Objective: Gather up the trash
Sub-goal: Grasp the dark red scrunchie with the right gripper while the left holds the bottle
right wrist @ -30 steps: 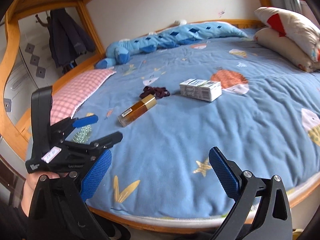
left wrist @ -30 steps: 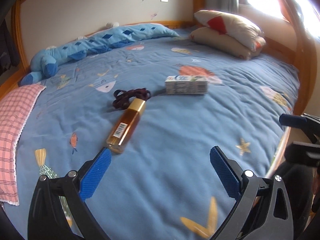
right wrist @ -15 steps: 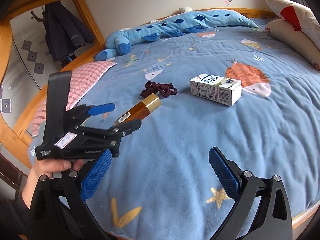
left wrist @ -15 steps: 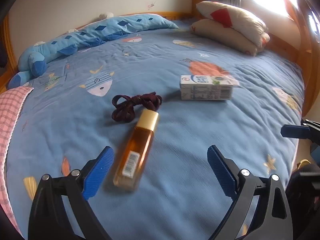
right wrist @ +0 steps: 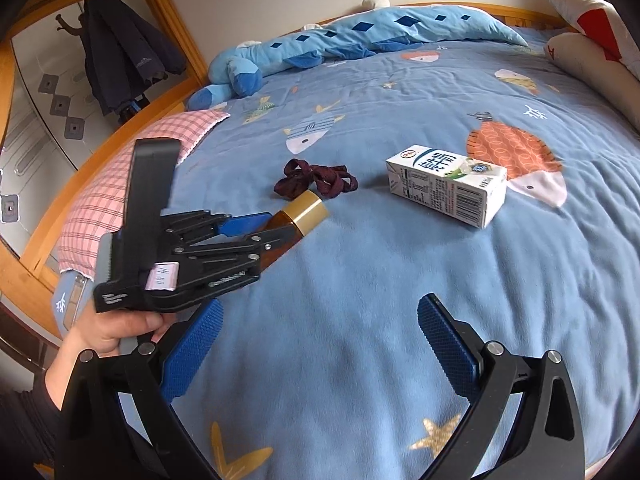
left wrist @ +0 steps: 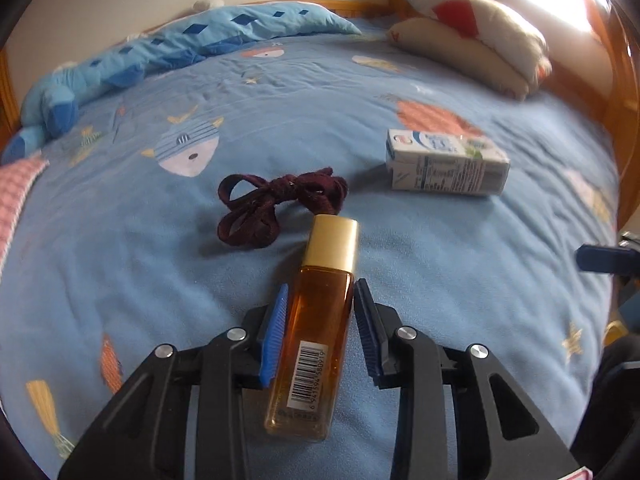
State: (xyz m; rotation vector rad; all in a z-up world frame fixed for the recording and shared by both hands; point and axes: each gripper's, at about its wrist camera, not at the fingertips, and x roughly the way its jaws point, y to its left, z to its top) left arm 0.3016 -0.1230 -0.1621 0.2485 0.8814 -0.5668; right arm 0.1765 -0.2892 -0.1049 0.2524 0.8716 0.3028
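I'm clamping the left gripper (left wrist: 320, 292) on the amber glass bottle with gold cap (left wrist: 316, 320); right gripper (right wrist: 320, 332) hanging open, white milk carton (right wrist: 446, 184) ahead.

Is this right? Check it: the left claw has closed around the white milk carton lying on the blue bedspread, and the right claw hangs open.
Not quite. In the left wrist view, the left claw is closed around the amber glass bottle with the gold cap, not the white milk carton, which lies untouched on the blue bedspread. The right claw does hang open.
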